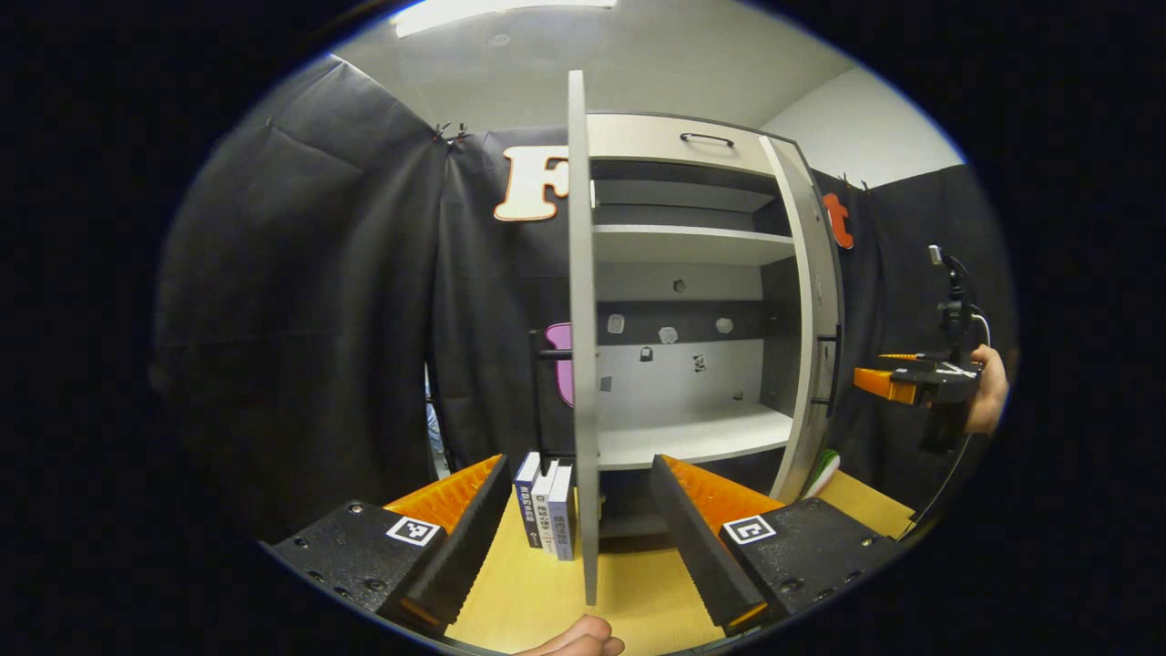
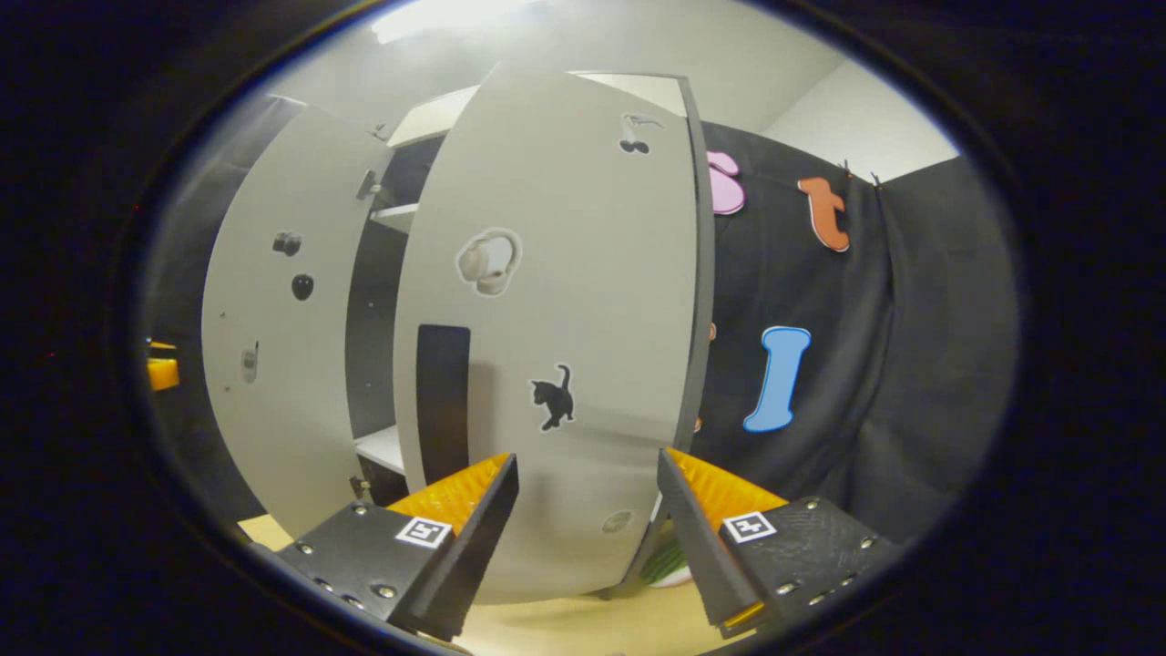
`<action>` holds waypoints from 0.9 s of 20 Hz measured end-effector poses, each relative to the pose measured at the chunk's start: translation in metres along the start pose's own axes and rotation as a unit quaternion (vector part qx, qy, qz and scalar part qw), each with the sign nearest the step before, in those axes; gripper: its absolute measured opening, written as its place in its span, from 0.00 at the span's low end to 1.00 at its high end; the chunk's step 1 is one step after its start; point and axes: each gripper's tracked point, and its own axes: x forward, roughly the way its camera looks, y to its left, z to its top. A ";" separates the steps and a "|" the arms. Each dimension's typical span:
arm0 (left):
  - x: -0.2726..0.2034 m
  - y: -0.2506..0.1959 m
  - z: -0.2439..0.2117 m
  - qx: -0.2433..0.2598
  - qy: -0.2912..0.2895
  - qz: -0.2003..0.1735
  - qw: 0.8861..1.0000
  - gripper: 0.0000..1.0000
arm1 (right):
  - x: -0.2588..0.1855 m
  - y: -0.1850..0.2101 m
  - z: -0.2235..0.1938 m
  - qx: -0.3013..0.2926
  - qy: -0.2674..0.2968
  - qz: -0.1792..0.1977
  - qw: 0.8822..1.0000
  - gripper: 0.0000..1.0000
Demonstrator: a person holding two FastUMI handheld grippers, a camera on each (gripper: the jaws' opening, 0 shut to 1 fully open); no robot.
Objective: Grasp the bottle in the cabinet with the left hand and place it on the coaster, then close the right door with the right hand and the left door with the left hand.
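- The left gripper (image 1: 580,510) has its jaws spread wide and grips nothing; the thin edge of the left door (image 1: 581,364) runs straight up between them.
- The right gripper (image 2: 588,510) also has its jaws wide apart and empty, facing the outer face of the right door (image 2: 547,364), which stands just ahead of them.
- In the left gripper view the right gripper (image 1: 897,381) hangs off to the right of the cabinet (image 1: 692,273), a hand (image 1: 991,392) round its grip.
- Both doors stand partly open; between them the shelves (image 1: 697,435) look bare.
- Stickers dot the right door: headphones (image 2: 490,261) high up, a black cat (image 2: 554,397) lower down, and a dark handle (image 2: 443,401) to the left of it.
- A few books (image 1: 547,506) stand upright on the worktop (image 1: 638,592) just left of the left door's edge.
- Something green and white (image 1: 824,469) peeks out at the foot of the right door, on the worktop; I cannot tell whether it is the bottle.
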 end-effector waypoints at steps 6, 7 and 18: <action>0.005 0.069 -0.014 0.003 0.009 0.060 0.998 0.97 | -0.021 0.011 -0.002 -0.001 0.005 0.009 1.000 0.93; 0.008 0.080 -0.014 0.006 0.009 0.068 0.998 0.98 | -0.024 0.012 0.000 0.000 0.005 0.010 1.000 0.93; 0.070 0.138 -0.007 -0.022 0.009 0.093 0.995 0.95 | -0.080 0.024 -0.002 0.017 -0.003 0.024 1.000 0.93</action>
